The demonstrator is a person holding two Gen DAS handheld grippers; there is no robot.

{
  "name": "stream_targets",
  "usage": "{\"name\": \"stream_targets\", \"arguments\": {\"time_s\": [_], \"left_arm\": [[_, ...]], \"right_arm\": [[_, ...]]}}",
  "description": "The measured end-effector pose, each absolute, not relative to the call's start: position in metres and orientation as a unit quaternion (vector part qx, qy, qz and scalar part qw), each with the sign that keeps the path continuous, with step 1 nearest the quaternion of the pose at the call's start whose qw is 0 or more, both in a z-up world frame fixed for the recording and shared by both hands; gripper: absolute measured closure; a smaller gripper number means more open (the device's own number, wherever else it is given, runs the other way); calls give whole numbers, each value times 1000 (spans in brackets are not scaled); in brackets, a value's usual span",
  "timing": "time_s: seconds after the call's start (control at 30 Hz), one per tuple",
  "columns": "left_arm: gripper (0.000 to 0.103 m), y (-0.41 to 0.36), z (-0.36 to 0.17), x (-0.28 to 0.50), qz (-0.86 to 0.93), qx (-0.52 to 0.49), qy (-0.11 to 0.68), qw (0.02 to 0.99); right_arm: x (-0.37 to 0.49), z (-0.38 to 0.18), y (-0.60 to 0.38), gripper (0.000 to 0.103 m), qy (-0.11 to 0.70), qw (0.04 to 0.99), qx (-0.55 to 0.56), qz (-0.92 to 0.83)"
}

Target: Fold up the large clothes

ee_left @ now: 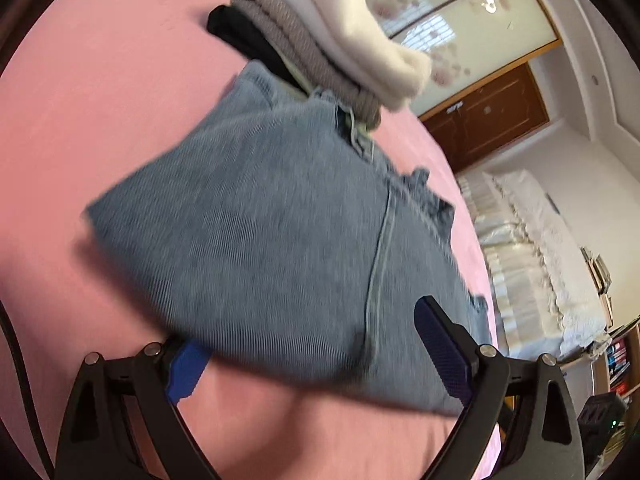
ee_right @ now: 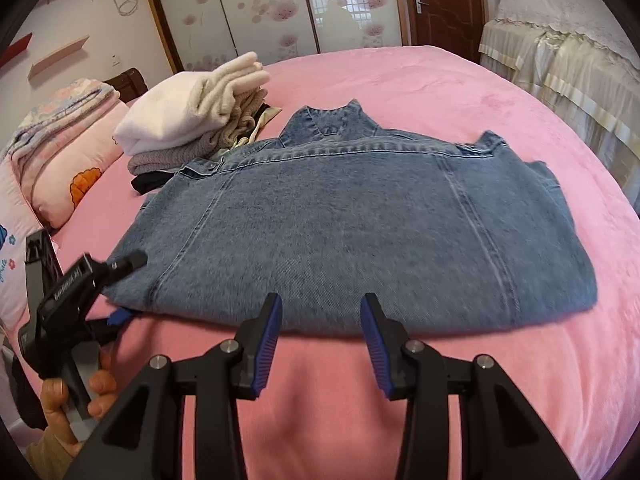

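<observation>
A blue denim jacket [ee_right: 352, 216] lies folded, back up, on the pink bed [ee_right: 440, 80]; it also shows in the left wrist view [ee_left: 280, 232]. My left gripper [ee_left: 304, 344] is open, one finger above the jacket's near left corner and one below it; it shows at the left of the right wrist view [ee_right: 120, 292]. My right gripper [ee_right: 320, 320] is open and empty, just before the jacket's near edge, its fingertips at the hem.
A stack of folded clothes [ee_right: 192, 116], white on top of grey and black, sits on the bed behind the jacket's left side, also in the left wrist view [ee_left: 320, 40]. Pillows [ee_right: 60, 140] lie at far left. A covered piece of furniture [ee_right: 560, 48] stands right.
</observation>
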State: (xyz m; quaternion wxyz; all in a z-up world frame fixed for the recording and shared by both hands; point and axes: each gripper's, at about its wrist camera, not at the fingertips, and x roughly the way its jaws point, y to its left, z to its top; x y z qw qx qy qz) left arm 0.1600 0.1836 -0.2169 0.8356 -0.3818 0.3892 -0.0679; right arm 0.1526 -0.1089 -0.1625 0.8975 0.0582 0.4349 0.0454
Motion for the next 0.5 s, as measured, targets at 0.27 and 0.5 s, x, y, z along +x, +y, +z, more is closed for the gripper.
{"name": "stream_targets", "arguments": {"time_s": [0.27,0.5], "left_arm": [[36,182,-213,199,-36,-372,374,849],[91,170,-181,201,-12,-304,365,880]], "right_arm": [[204,-174,-99,62,427,902,46,39],[246,-185,-92,85,432,902,2,19]]}}
